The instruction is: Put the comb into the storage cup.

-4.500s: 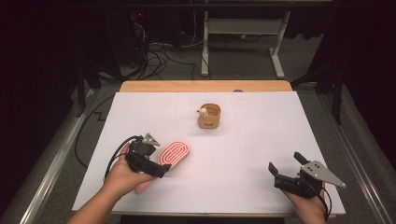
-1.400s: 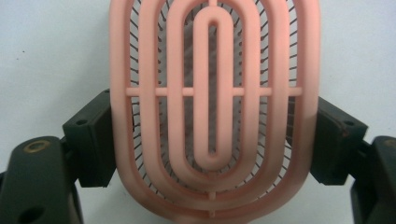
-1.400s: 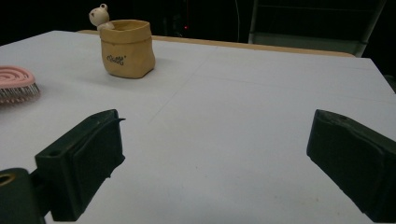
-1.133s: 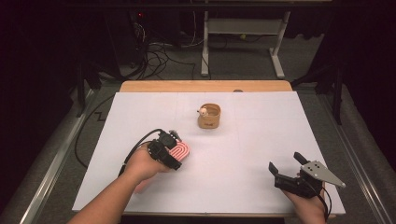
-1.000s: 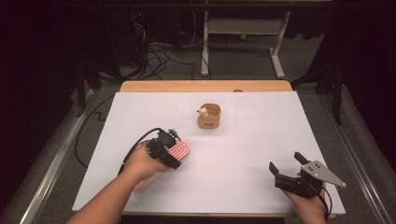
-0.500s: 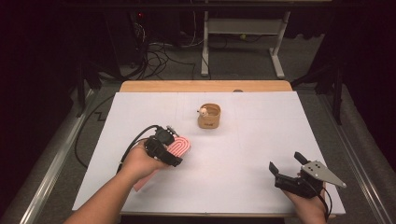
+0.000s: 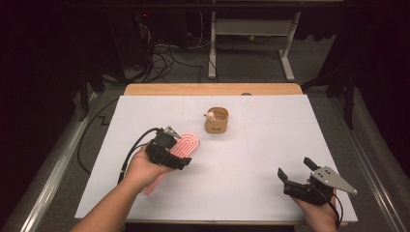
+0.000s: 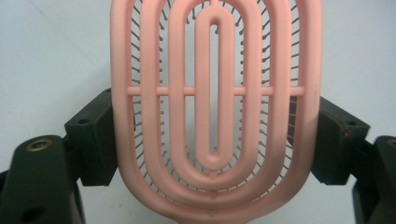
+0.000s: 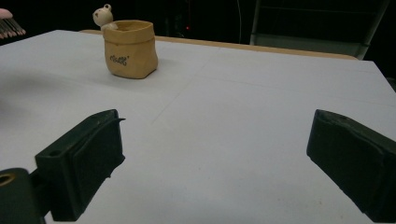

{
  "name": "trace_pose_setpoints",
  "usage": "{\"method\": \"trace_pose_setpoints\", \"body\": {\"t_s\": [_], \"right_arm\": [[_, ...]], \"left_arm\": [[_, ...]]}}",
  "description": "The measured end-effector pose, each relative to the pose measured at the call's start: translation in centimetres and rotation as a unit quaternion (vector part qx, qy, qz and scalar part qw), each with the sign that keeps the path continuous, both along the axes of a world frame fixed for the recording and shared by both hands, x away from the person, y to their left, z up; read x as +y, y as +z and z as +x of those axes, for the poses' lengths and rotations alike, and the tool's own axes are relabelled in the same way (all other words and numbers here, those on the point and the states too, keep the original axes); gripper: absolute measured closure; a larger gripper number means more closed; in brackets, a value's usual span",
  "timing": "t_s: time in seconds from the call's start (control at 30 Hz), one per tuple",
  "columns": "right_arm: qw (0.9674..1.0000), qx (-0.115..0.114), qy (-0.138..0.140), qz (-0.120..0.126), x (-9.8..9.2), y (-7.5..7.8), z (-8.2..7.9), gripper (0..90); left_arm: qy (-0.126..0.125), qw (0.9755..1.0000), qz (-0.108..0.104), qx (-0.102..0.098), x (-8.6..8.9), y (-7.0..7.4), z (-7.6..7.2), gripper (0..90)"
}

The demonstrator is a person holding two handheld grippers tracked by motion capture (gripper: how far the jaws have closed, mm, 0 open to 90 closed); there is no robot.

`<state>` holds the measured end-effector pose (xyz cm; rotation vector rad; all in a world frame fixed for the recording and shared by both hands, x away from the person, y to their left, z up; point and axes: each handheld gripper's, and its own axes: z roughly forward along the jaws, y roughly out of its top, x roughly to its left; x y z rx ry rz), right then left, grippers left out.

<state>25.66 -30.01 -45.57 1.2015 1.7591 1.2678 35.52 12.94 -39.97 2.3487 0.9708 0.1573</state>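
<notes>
Pink plastic brush (image 8: 217, 107), light and stiff: my left fingers (image 8: 95, 140) squeeze its sides; my right fingers (image 9: 79, 168) gape, empty.

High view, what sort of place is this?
Probably a lab recording bench: a white-covered table in a dark room, loose cables on the floor behind, and a metal desk frame.

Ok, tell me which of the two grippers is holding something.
The left gripper: its jaws clamp the sides of the pink hairbrush, lifted off the white table. The right gripper stands open with nothing between its jaws.
</notes>
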Motion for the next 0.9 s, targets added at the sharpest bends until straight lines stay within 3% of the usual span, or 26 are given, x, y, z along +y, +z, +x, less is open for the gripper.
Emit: {"method": "trace_pose_setpoints", "body": {"t_s": [0.1,0.33,0.37,0.43,0.5,0.53,0.6,0.63,0.67,0.77,0.83,0.9], "right_arm": [[1.0,0.0,0.0,0.001,0.0,0.0,0.0,4.3],[1.0,-0.003,0.004,-0.001,0.1,0.0,0.0,4.2],[1.0,-0.001,0.004,0.0,0.0,0.0,0.0,4.3],[1.0,0.0,0.003,0.001,0.0,0.0,0.0,4.3],[1.0,-0.002,0.003,0.0,0.0,0.0,0.0,4.3],[1.0,-0.002,0.003,0.0,0.0,0.0,0.0,4.3],[1.0,-0.001,0.002,-0.001,0.0,0.0,0.0,4.2],[1.0,-0.001,0.002,-0.001,0.0,0.0,0.0,4.2],[1.0,0.0,0.004,-0.001,0.0,0.0,0.0,4.2],[1.0,-0.001,0.004,-0.001,0.0,0.0,0.0,4.3],[1.0,-0.001,0.004,-0.002,0.0,0.0,0.0,4.2],[1.0,-0.002,0.004,-0.002,0.0,0.0,0.0,4.2]], "left_arm": [[0.006,0.9997,-0.014,-0.021,0.0,0.2,-0.2,19.8],[0.006,0.9983,-0.036,-0.046,0.0,0.5,-0.5,19.7],[0.008,0.9973,-0.04,-0.061,-0.1,0.5,-0.8,19.8],[0.009,0.997,-0.044,-0.063,-0.1,0.6,-0.9,19.7],[0.014,0.9947,-0.068,-0.076,0.0,0.6,-1.2,19.7],[0.014,0.9947,-0.068,-0.076,0.0,0.6,-1.2,19.7],[0.02,0.9918,-0.093,-0.086,0.3,0.5,-1.5,19.7],[0.02,0.9918,-0.093,-0.086,0.3,0.5,-1.5,19.7],[0.022,0.9899,-0.104,-0.095,0.5,0.5,-1.6,19.7],[0.029,0.9881,-0.111,-0.103,0.8,0.3,-1.8,19.8],[0.039,0.9851,-0.116,-0.121,1.3,0.1,-2.1,19.7],[0.042,0.9836,-0.117,-0.13,1.6,-0.1,-2.3,19.7]]}}
